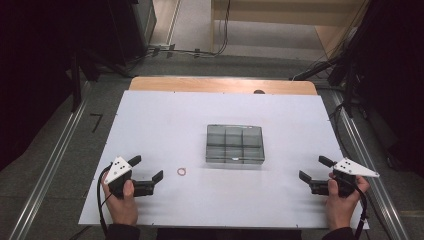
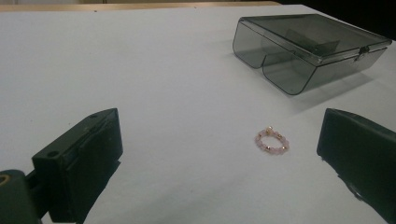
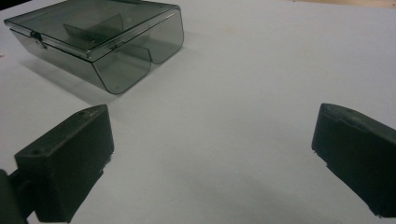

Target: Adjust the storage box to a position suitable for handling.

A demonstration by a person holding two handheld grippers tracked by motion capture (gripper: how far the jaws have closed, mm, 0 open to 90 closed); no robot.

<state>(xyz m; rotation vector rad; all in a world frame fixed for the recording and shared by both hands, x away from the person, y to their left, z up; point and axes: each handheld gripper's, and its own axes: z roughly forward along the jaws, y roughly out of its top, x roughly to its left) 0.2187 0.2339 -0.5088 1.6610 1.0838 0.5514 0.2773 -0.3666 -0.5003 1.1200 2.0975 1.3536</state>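
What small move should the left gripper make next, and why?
Probably ease the left gripper forward and down over the bead ring: its fingers are open and empty, the ring lies loose on the table just ahead between them, and the box is shut.

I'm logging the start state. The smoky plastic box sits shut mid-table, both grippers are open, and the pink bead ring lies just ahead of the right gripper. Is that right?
Not quite: the pink bead ring lies ahead of the left gripper, as the left gripper view shows between its jaws. The rest holds: the smoky plastic box sits shut mid-table, and the right gripper is open too.
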